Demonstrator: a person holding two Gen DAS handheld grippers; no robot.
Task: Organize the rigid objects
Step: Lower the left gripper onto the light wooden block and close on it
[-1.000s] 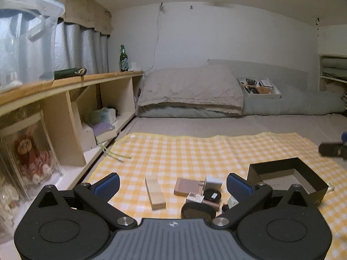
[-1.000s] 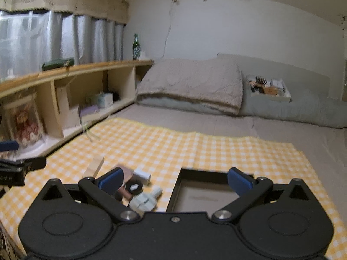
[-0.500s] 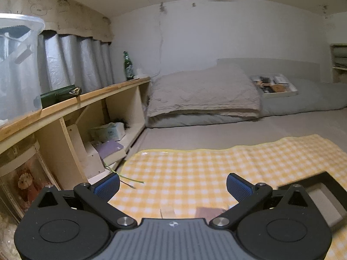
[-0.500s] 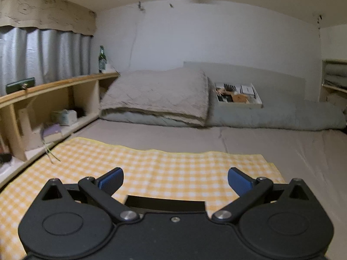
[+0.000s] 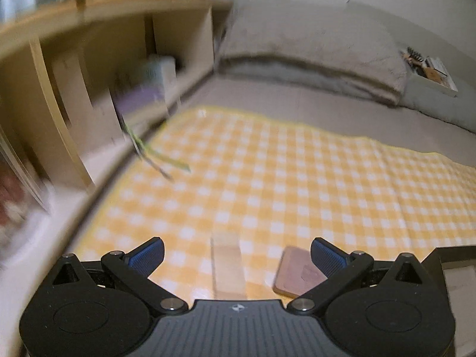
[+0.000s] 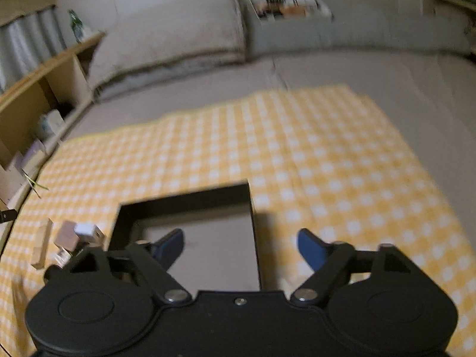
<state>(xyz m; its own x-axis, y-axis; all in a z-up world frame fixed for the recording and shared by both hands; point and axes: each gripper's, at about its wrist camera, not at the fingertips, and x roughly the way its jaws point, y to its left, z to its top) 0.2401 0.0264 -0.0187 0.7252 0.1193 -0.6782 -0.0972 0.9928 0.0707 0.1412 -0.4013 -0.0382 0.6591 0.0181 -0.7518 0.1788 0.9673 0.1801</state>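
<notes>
1. Compared with half a second earlier, both wrist views tilt downward: the walls and ceiling leave the frame, and the yellow checked mat (image 6: 297, 154) fills most of each view.
2. The right gripper (image 6: 241, 245) now sits above the black box (image 6: 184, 199). Its jaws are closing from their widest setting. Only the right wall of the black box lies between them, and nothing is held.
3. The left gripper (image 5: 236, 253) stands wide and empty. The wooden block (image 5: 227, 264) lies on the mat directly ahead, between its fingers, with the flat brown piece (image 5: 297, 276) just right of the block.
4. Judgement: the task is at its start. The black box appears empty, and no item is picked up yet.
5. In the right wrist view, the remaining small items (image 6: 80, 238) cluster just left of the black box, touching one another. A clean grasp on one may disturb its neighbours.
6. Both views are motion-blurred, so the small items cannot be identified.
7. The wooden shelf (image 5: 98, 17) stands well left of the black box, and the grey bedding (image 6: 166, 38) lies beyond it. Neither obstructs the work.
</notes>
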